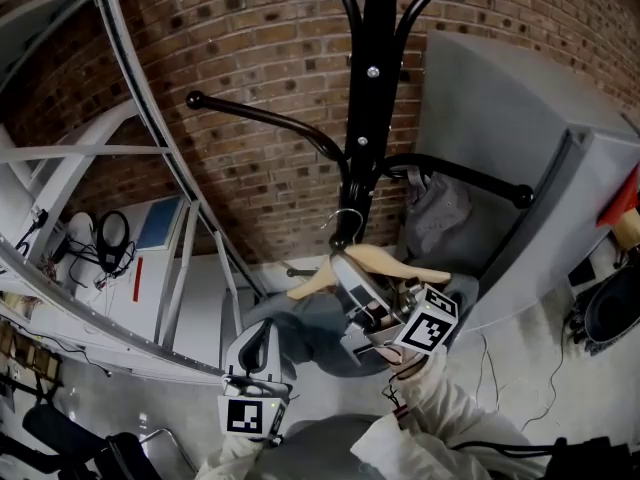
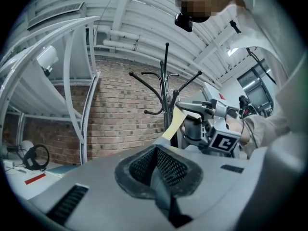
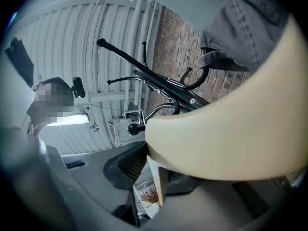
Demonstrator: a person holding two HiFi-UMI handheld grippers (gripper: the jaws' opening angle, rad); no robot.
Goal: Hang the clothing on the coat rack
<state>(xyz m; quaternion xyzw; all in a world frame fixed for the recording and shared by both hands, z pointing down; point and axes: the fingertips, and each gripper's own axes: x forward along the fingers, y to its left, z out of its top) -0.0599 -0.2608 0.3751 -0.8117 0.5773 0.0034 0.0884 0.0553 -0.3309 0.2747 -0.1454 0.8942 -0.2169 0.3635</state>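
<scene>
Your right claw [image 1: 352, 273] is clamped on the wooden hanger [image 1: 385, 261]. In the right gripper view the pale wood fills the space between the jaws and the pads press on it, so they stand fairly wide apart around it. A pale tag [image 3: 156, 182] hangs just under the wood there.

You hold the hanger tilted in front of the black coat rack [image 1: 376, 78]. Its metal hook [image 1: 347, 220] points up and sits close beside the pole, below the lower arms. It is around none of them.

The grey clothing [image 1: 315, 328] hangs from the hanger and sags down to your left, where it reaches your left claw [image 1: 262, 336]. In the left gripper view that claw's mesh pads meet in a narrow V, with what looks like a fold of the grey cloth pinched between them. It sits lower than the right claw, to its left and well short of the rack.

Another grey garment [image 1: 438, 208] already hangs from the rack's lower right arm, just right of the pole and above the hanger's right end. The brick wall [image 1: 250, 48] stands behind the rack.
</scene>
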